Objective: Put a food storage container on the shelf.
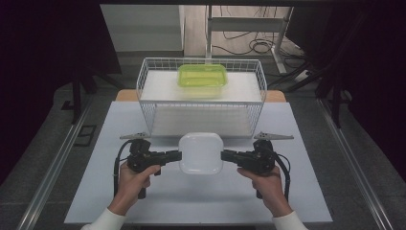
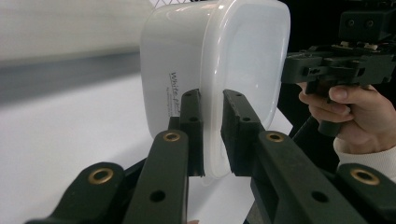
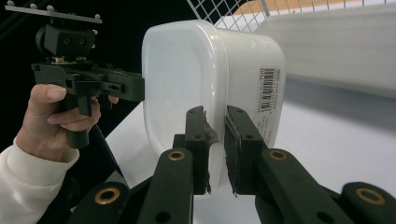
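A white plastic container (image 1: 201,152) with a lid is held between both grippers over the white table (image 1: 95,191). My left gripper (image 1: 177,155) is shut on its left rim; in the left gripper view the jaws clamp the lid edge of the container (image 2: 219,65). My right gripper (image 1: 224,155) is shut on the right rim, and in the right gripper view the jaws pinch the edge of the container (image 3: 187,70), which carries a barcode label. The left gripper (image 3: 88,81) shows beyond it, and the right gripper (image 2: 336,65) shows in the left gripper view.
A white wire basket (image 1: 143,91) stands just behind the container, with a shelf inside. A green lidded container (image 1: 202,76) sits on that shelf at the back. Table edges lie left and right, with floor rails beyond.
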Motion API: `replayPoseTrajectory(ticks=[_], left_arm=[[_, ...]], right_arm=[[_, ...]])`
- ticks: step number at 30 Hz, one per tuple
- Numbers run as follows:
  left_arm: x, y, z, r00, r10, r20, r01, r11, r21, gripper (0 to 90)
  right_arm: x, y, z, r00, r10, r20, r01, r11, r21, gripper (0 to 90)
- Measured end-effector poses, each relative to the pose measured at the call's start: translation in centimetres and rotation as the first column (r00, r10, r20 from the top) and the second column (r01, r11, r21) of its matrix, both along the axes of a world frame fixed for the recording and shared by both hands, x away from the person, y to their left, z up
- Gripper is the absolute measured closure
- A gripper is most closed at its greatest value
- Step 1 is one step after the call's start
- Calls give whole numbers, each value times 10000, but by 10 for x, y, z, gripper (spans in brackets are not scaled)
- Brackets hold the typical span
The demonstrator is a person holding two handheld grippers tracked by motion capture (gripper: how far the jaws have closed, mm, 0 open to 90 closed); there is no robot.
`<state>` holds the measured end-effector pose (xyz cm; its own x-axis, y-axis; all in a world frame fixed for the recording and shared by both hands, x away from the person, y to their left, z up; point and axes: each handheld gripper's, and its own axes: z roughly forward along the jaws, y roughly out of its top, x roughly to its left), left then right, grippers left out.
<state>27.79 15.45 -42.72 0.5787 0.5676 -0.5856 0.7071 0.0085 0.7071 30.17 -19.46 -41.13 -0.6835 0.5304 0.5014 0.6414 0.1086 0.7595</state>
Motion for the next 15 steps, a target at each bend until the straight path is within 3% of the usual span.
replayPoseTrajectory(ticks=[6, 15], left_arm=[[7, -1, 15, 9998, 21, 195, -22, 10000, 69, 788], [14, 0, 49, 9965, 27, 841, -45, 9998, 210, 787]], right_arm=[[5, 0, 13, 9996, -57, 261, 57, 10000, -2, 796], [13, 0, 40, 9977, -40, 681, 26, 9998, 200, 796]])
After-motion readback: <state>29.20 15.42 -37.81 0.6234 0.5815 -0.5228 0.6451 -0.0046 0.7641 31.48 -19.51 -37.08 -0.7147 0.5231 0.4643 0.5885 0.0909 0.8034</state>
